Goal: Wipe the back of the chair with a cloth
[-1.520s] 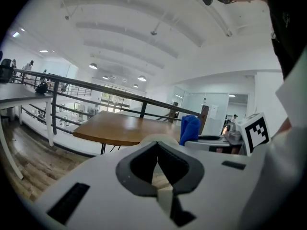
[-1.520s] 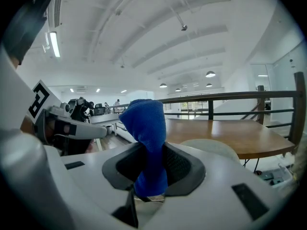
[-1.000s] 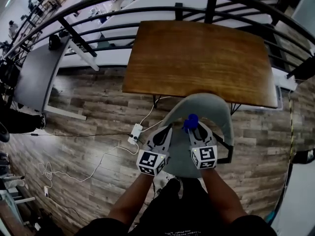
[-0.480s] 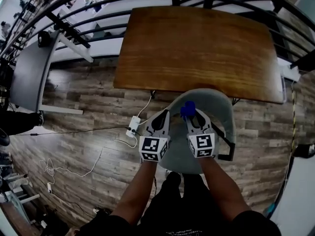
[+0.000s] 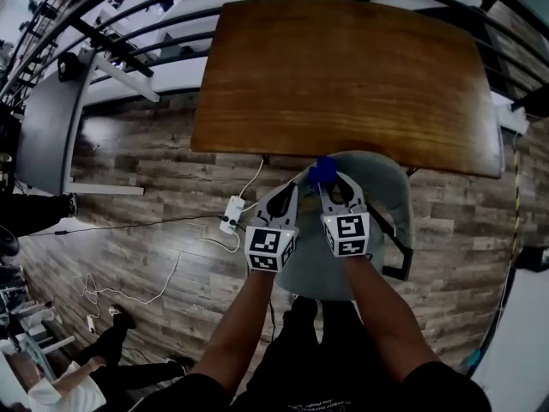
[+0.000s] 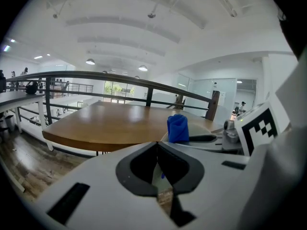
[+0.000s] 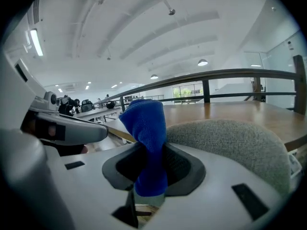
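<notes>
Wiping seems barely begun: the right gripper (image 5: 329, 180) clamps the blue cloth (image 5: 323, 170) at 11 o'clock on the chair back (image 5: 379, 178), while the left gripper (image 5: 290, 194) is closed and empty

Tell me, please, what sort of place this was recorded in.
Probably an open-plan office on a mezzanine or upper floor: a dark metal railing runs behind the wooden table, glass-walled rooms stand beyond it, and round lights dot a high white ceiling.
</notes>
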### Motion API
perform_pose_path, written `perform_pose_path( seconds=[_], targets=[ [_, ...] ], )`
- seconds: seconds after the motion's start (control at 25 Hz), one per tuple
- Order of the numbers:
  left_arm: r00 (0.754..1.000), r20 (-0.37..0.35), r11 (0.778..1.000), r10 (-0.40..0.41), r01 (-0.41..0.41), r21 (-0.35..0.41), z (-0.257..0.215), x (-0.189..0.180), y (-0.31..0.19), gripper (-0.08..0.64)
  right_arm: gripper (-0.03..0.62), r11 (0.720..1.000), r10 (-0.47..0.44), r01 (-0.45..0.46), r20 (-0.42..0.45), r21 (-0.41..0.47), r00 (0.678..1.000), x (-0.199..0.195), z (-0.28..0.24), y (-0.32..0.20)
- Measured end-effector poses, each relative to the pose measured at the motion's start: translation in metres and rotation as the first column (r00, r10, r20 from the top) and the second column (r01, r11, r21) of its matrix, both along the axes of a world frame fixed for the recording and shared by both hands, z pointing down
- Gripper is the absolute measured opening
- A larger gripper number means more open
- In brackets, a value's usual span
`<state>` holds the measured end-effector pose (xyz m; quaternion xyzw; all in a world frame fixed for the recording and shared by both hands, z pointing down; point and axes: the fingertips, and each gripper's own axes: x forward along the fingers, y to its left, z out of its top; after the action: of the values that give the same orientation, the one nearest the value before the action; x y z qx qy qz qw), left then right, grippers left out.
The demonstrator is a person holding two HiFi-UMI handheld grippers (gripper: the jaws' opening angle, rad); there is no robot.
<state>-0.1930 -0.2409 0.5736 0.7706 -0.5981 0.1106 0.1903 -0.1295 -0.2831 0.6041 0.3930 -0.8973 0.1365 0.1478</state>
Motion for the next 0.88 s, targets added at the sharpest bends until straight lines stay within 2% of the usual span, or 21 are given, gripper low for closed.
perform_pose_path(
  seconds=[0.24,0.68,0.88],
  targets=[
    [1.000,0.005,1.000,0.016,-0.016,-0.006,0.002,0.004,-0.005,0.008,0.106,1.000,-0.002,0.003,-0.048,0.017,0.999,0.001,0.001,-0.003],
    [0.998,-0.011,0.998,0.063,-0.063,-0.021,0.010,0.028,-0.012,0.008,0.106,0.993,0.112,-0.109,-0.069,0.045,0.991,0.038,0.001,-0.019],
    [0.992,-0.014,0.992,0.125,-0.126,-0.019,0.012,0.050,-0.016,0.008,0.106,0.986,0.162,-0.160,-0.073,0.042,0.984,0.058,0.002,-0.024]
  ],
)
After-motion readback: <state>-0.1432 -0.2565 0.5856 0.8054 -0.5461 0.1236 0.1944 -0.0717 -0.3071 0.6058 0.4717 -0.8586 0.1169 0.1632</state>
